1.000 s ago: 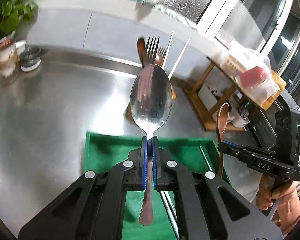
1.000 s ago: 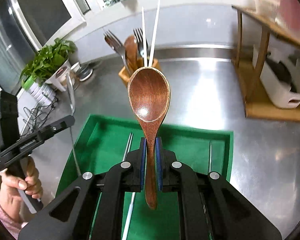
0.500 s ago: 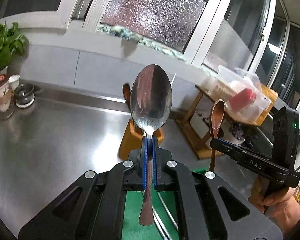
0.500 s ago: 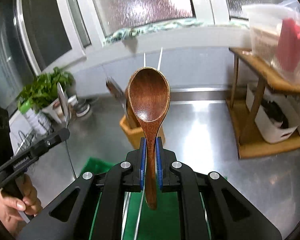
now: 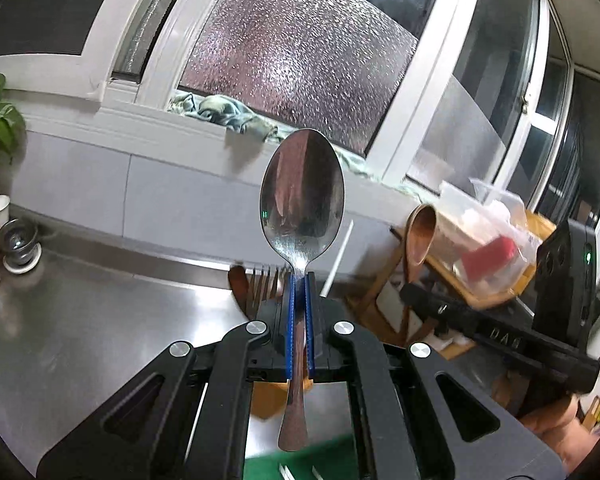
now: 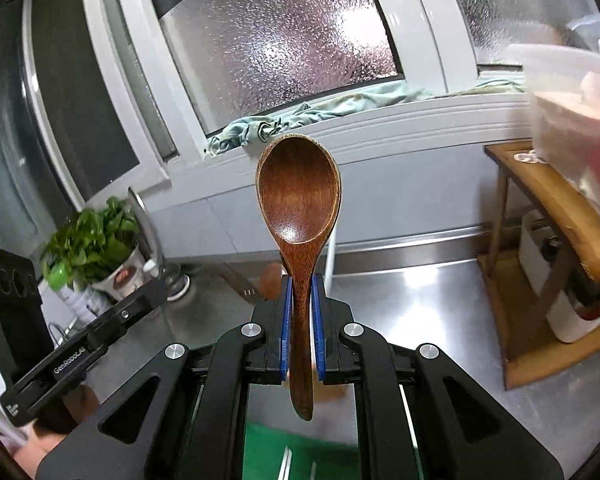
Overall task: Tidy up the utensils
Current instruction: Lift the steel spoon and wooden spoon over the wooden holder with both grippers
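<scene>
Mid-carry: left gripper (image 5: 299,280) clamps the metal spoon (image 5: 302,196), right gripper (image 6: 300,284) clamps the wooden spoon (image 6: 298,192), both upright above the counter (image 5: 100,320); next, lower each handle-first into the wooden holder (image 5: 268,400).

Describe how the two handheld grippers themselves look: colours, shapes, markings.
Both are matte black. The left gripper and right gripper each have angular linkage arms with triangular cut-outs and silver round bolts, ending in narrow fingers lined with ribbed blue pads. Seen side-on, the left gripper's body carries white "GenRobot.AI" lettering; the right one's camera block shows a green light.
</scene>
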